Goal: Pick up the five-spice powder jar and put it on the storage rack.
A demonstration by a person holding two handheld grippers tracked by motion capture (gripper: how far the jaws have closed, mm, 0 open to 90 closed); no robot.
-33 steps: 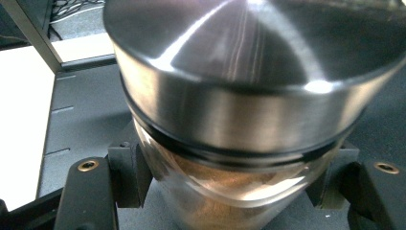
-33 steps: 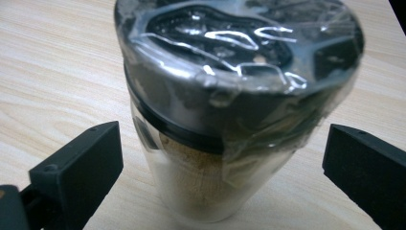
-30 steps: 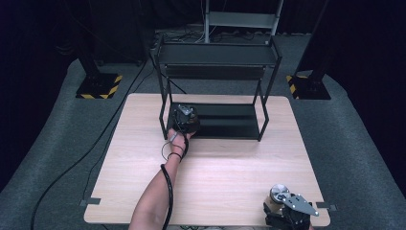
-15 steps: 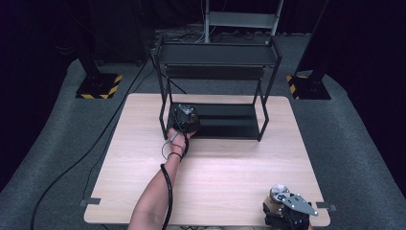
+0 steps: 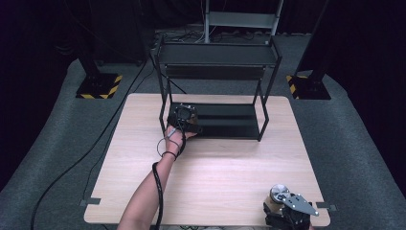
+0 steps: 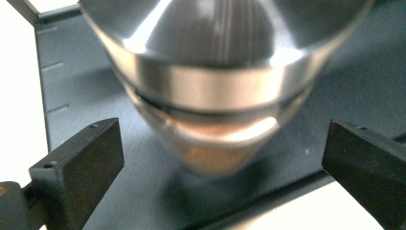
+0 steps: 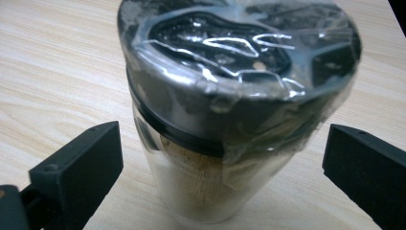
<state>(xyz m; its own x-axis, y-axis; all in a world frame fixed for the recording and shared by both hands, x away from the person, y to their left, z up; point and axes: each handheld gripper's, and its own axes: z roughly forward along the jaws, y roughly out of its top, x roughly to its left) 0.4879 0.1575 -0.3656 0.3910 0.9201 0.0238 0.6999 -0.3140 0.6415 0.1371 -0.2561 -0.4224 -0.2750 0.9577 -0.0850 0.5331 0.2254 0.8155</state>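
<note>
My left gripper [image 5: 184, 116] reaches into the left end of the black rack's lower shelf [image 5: 230, 120]. In the left gripper view a jar with a shiny metal lid [image 6: 220, 81] stands on the dark shelf [image 6: 72, 96]. It sits between the jaws of that gripper [image 6: 223, 132], which have just been opening and stand clear of it on both sides. At the table's front right corner my right gripper [image 5: 287, 215] rests by a second jar [image 5: 279, 193]. That jar [image 7: 230, 72] holds tan powder under a plastic-wrapped lid, and the right gripper [image 7: 222, 136] is open around it without touching.
The black two-tier rack [image 5: 215, 52] stands at the back middle of the wooden table [image 5: 215, 167]. A cable trails along the person's left forearm [image 5: 153, 187]. Grey carpet, stands with yellow-black feet [image 5: 98, 86] and a metal frame lie beyond the table.
The left gripper has lifted slightly over the lower shelf. The right gripper and its jar have stayed where they were.
</note>
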